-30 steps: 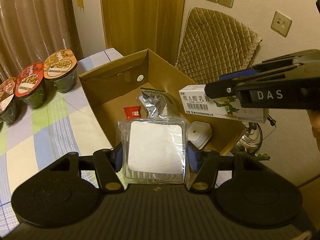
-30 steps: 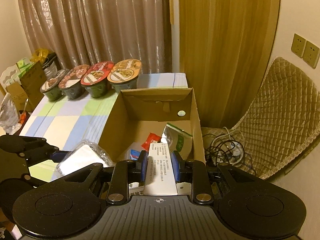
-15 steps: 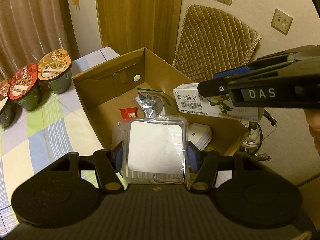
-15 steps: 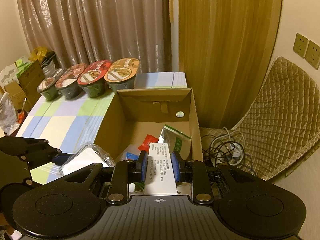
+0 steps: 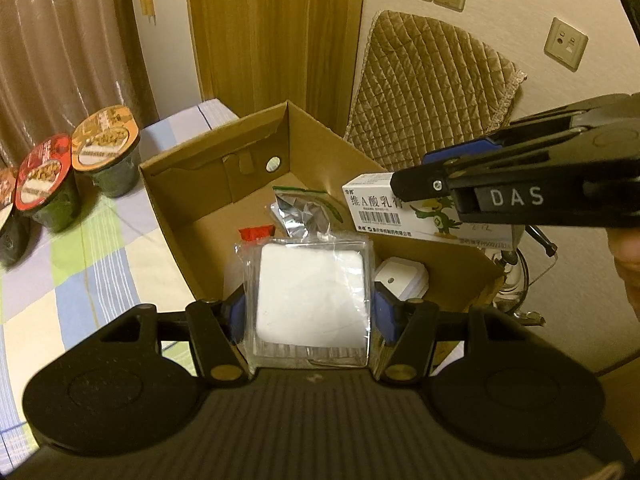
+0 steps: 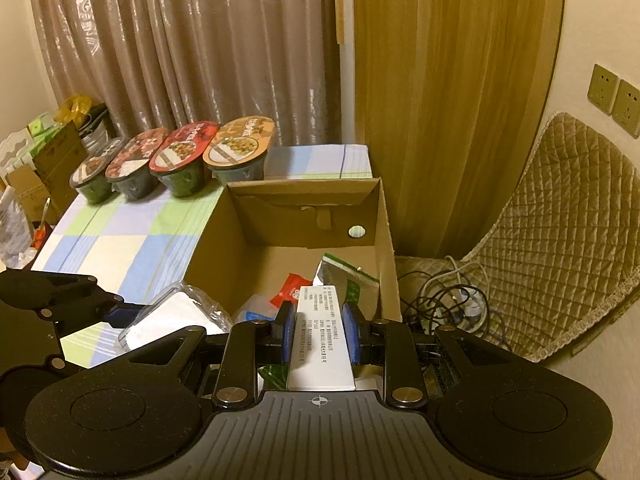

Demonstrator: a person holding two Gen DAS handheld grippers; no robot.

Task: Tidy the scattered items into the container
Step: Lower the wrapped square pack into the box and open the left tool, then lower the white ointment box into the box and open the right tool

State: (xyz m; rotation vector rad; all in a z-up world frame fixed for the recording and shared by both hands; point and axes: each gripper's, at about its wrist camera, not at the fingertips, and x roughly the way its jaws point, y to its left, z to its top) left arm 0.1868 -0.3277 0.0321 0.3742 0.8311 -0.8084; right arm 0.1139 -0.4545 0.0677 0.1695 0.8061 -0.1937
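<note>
Both grippers hover over the box (image 5: 304, 148), left (image 5: 308, 312) clamping a pack (image 5: 310, 300), right (image 6: 318, 332) a carton (image 6: 320, 344); crowded together, they could collide on release.

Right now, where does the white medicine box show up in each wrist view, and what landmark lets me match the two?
Left wrist view: the medicine box is right of centre, held over the carton's right wall in the right claw.
Right wrist view: the same box is bottom centre, clamped between the claw's blue pads.
Shared landmark: the round hole in the carton's far wall, also seen at.
</note>
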